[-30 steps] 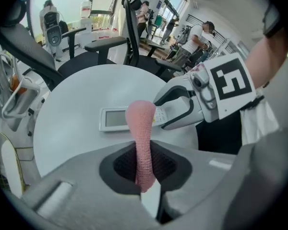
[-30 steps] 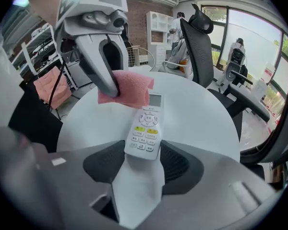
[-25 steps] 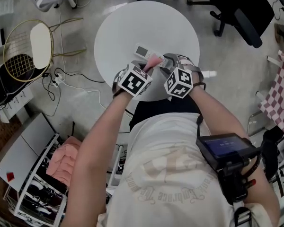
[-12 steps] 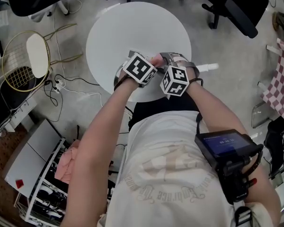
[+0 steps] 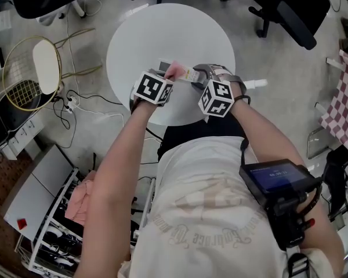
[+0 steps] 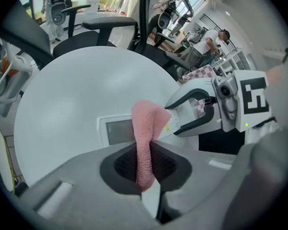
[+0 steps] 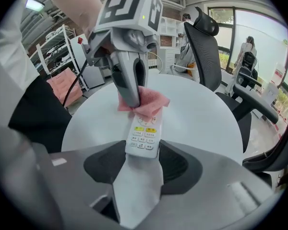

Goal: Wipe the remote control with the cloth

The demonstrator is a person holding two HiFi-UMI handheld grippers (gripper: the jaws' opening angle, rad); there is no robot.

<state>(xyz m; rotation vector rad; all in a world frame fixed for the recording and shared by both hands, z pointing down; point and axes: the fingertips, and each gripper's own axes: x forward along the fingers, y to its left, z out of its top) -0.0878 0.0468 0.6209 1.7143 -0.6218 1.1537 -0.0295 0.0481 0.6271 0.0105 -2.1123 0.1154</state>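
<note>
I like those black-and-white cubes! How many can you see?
2. One cube is on the left gripper, holding the cloth; the other on the right gripper, its jaws just tightening on the remote.

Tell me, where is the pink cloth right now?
In the left gripper view, the pink cloth is pinched in the left gripper and drapes over the middle of the remote, which the right gripper holds over the round white table.
</note>
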